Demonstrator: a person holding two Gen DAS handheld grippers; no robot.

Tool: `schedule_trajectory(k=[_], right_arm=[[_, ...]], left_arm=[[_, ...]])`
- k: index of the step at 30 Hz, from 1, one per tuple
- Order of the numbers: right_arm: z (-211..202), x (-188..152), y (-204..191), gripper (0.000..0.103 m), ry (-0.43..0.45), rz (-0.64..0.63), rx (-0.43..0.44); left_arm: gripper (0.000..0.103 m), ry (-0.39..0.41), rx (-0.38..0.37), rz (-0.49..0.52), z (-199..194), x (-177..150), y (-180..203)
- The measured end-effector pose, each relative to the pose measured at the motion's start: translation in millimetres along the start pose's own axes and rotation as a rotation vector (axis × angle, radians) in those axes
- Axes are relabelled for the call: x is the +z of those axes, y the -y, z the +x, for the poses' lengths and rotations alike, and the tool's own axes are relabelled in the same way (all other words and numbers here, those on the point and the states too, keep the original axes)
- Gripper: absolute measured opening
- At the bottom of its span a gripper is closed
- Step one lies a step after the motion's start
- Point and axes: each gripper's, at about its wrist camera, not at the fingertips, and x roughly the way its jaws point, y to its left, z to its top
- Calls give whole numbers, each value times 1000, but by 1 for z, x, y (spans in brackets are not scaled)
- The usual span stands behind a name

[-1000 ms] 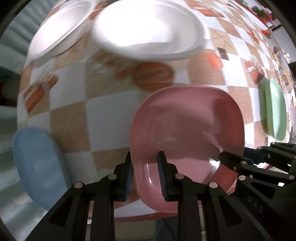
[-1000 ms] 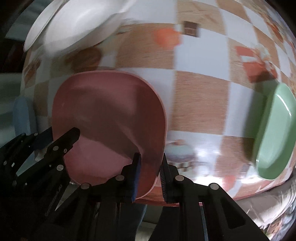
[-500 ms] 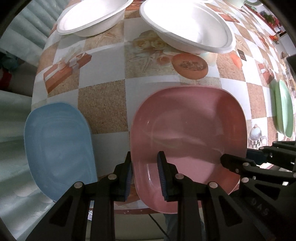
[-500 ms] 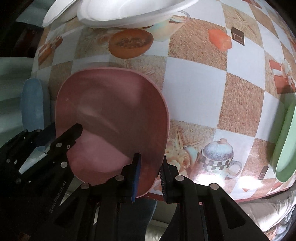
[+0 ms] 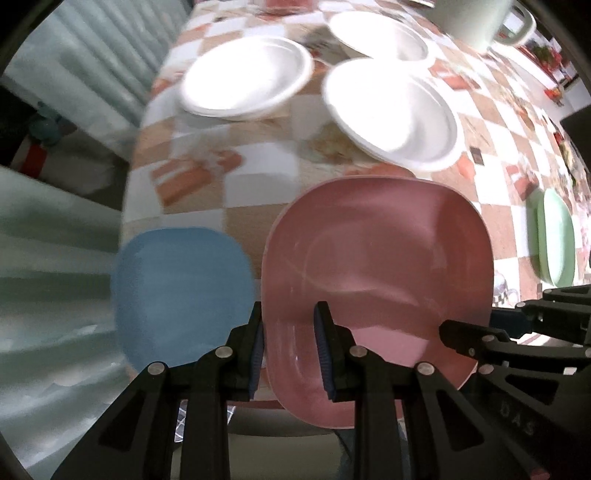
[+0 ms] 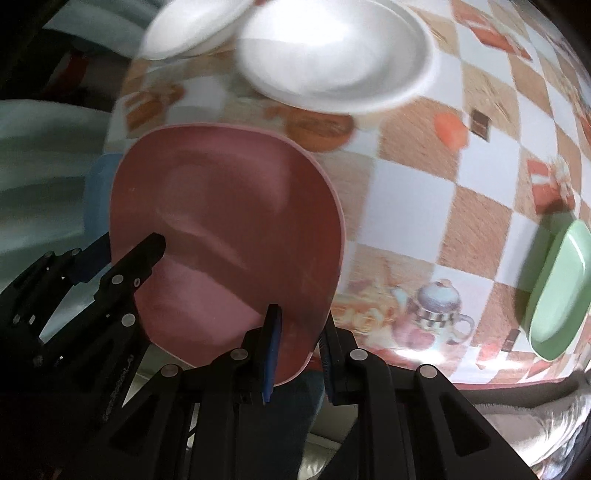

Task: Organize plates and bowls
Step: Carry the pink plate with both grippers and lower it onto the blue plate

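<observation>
A pink square plate (image 5: 376,266) (image 6: 229,229) hangs above the checkered table, gripped from both sides. My left gripper (image 5: 290,347) is shut on its near left rim. At the plate's near right corner my right gripper (image 6: 297,350) is shut on the rim as well. Each gripper shows at the edge of the other's view. A blue plate (image 5: 181,291) lies on the table to the left of the pink one. A green plate (image 5: 556,240) (image 6: 557,291) sits at the right. Three white round plates (image 5: 245,79) lie farther back.
The checkered tablecloth (image 6: 443,155) covers the table, whose near edge runs just under the grippers. A pale green mug-like vessel (image 5: 476,22) stands at the far end. Pale curtains (image 5: 55,221) hang to the left of the table.
Both grippers have risen with the pink plate, lifting it off the table. The view has pulled back, so the blue plate and more white plates now show.
</observation>
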Motion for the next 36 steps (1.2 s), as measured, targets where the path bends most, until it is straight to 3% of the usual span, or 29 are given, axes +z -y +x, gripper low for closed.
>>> schedule_trajectory(k=[8, 15, 21, 29, 31, 34, 36], right_arm=[[1, 13, -47, 22, -21, -73, 67], [13, 31, -80, 23, -46, -138, 103], [22, 44, -83, 23, -73, -131, 115], [51, 29, -86, 23, -87, -128, 116], [47, 28, -90, 23, -80, -135, 116], [41, 22, -95, 24, -68, -146, 120], [35, 21, -94, 31, -54, -156, 94]], left_arm=[[28, 23, 89, -66, -18, -7, -59], [28, -20, 164, -127, -7, -12, -109], [28, -36, 172, -132, 8, -11, -124], [28, -35, 159, -147, 12, -8, -130], [34, -19, 144, -155, 10, -7, -131], [58, 4, 140, -153, 7, -8, -127], [67, 24, 173, -151, 4, -9, -124]])
